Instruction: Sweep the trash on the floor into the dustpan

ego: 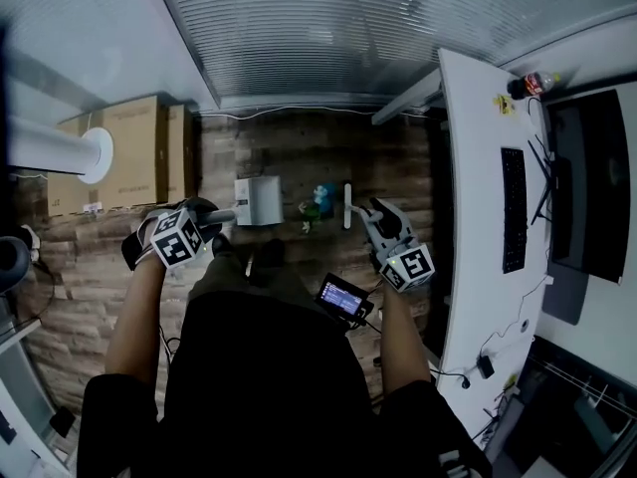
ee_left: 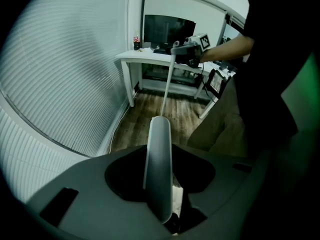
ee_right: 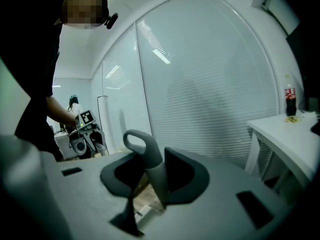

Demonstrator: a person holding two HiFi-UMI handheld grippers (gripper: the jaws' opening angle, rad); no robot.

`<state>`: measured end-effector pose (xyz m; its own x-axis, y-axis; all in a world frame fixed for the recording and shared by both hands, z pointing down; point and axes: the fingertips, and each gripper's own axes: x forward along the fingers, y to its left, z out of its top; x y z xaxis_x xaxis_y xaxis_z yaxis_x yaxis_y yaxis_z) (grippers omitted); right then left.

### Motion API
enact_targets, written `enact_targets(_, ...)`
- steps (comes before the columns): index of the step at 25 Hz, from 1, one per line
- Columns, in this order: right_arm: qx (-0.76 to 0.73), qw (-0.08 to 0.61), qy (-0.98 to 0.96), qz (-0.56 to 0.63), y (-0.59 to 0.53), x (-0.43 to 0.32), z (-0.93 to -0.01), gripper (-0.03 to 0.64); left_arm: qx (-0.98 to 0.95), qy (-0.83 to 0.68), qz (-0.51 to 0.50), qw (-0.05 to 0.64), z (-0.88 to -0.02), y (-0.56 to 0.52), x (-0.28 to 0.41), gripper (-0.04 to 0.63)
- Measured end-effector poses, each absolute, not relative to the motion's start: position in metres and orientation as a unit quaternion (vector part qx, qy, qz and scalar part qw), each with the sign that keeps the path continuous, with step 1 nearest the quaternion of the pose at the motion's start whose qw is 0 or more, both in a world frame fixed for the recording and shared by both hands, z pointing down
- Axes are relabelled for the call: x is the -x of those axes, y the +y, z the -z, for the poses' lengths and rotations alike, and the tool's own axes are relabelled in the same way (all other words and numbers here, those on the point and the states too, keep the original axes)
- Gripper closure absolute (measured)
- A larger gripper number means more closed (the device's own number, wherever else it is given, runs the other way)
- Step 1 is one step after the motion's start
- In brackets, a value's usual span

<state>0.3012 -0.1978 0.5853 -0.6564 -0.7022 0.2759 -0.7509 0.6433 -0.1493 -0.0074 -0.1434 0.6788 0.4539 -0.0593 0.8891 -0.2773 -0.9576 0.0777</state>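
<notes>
In the head view a white dustpan (ego: 261, 199) stands on the wood floor, its grey handle running into my left gripper (ego: 213, 218). In the left gripper view that handle (ee_left: 158, 169) lies between the jaws, which are shut on it. A little blue and green trash (ego: 318, 202) lies between the dustpan and the white broom (ego: 347, 205). My right gripper (ego: 375, 213) is shut on the broom; its grey looped handle (ee_right: 149, 165) passes up through the jaws. The left gripper view shows the right gripper (ee_left: 187, 53) across the room with the broom's pole (ee_left: 167, 86) slanting down to the floor.
A white desk (ego: 468, 167) on the right carries a monitor, a keyboard (ego: 514, 207) and a bottle (ego: 528, 84). Cardboard boxes (ego: 129, 152) stand at the left, and blinds cover the far wall. A small lit screen (ego: 342, 298) hangs near my right arm.
</notes>
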Motion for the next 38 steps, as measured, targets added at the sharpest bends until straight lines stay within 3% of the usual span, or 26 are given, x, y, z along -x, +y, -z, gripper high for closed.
enact_targets(24, -0.591, -0.062, -0.789, -0.156, -0.253, -0.228, -0.562, 0.489, -0.86, -0.042, -0.491, 0.134, -0.679, -0.123, 0.016, 0.479)
enact_targets(38, -0.376, -0.076, -0.908, -0.166, -0.236, -0.109, -0.542, 0.489, -0.867, -0.034, -0.478, 0.138, -0.679, -0.12, 0.027, 0.482)
